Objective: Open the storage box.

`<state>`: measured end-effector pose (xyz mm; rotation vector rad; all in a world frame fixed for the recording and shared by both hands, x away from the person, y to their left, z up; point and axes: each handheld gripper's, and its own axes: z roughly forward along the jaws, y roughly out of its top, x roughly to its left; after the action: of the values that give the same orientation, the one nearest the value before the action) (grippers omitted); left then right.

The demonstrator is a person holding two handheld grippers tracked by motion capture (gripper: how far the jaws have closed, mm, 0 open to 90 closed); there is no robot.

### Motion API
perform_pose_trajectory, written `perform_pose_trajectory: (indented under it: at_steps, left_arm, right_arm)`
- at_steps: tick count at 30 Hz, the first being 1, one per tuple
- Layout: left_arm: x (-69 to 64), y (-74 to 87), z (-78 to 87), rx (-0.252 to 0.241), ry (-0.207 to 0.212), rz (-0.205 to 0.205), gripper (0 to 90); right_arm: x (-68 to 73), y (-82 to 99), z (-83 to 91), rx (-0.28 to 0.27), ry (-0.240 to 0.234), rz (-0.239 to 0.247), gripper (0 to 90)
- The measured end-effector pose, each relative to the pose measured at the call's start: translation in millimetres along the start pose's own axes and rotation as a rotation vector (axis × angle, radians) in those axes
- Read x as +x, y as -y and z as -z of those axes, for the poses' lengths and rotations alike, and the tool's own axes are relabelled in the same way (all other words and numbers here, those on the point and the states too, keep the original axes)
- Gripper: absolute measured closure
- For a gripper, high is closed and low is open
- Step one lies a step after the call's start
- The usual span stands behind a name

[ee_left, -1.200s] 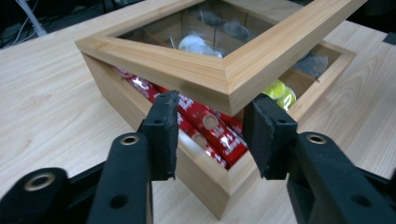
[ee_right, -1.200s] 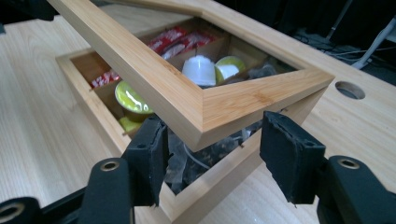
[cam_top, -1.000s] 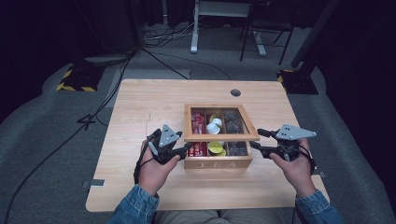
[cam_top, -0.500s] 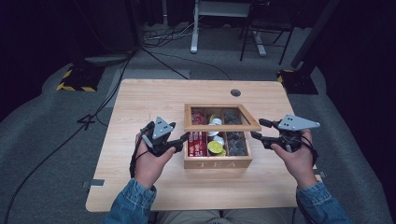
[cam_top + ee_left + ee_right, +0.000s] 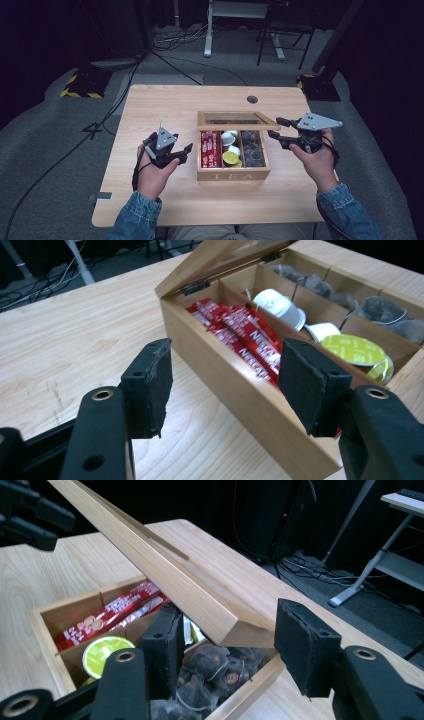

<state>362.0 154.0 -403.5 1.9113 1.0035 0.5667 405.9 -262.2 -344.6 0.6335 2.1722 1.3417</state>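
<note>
A wooden tea box [image 5: 232,175] sits mid-table with its glass-windowed lid [image 5: 235,127] tilted partly up. Inside lie red sachets [image 5: 245,340], white capsules [image 5: 280,307], a green-topped capsule [image 5: 354,349] and dark tea bags [image 5: 215,672]. My right gripper [image 5: 275,127] is at the lid's front right corner. That corner [image 5: 235,625] sits between its pads, which touch it, and the jaws have just been closing. My left gripper [image 5: 186,152] hovers beside the box's left wall [image 5: 235,390]. Its jaws have just been opening, and nothing is between them.
The light wooden table [image 5: 165,105] has a round cable hole [image 5: 252,99] behind the box. Beyond the far edge are floor cables [image 5: 170,45], a white desk leg [image 5: 207,30] and yellow-and-black striped stand bases [image 5: 80,85].
The right gripper has risen and the lid has tilted up with it. The left gripper has drawn a little away from the box's left wall and its jaws stand wider.
</note>
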Motion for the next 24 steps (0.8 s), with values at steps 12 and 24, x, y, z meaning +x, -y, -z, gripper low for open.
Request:
perform_pose_trajectory:
  at_steps: [12, 24]
  left_arm:
    - [10.0, 20.8, 9.9, 0.038, -0.012, 0.010, 38.6]
    - [19.2, 48.0, 29.3, 0.053, -0.068, 0.050, 38.4]
  right_arm:
    - [-22.6, -22.0, -9.5, -0.047, -0.018, -0.040, 47.5]
    - [-41.0, -40.3, -25.4, -0.082, -0.019, -0.045, 48.4]
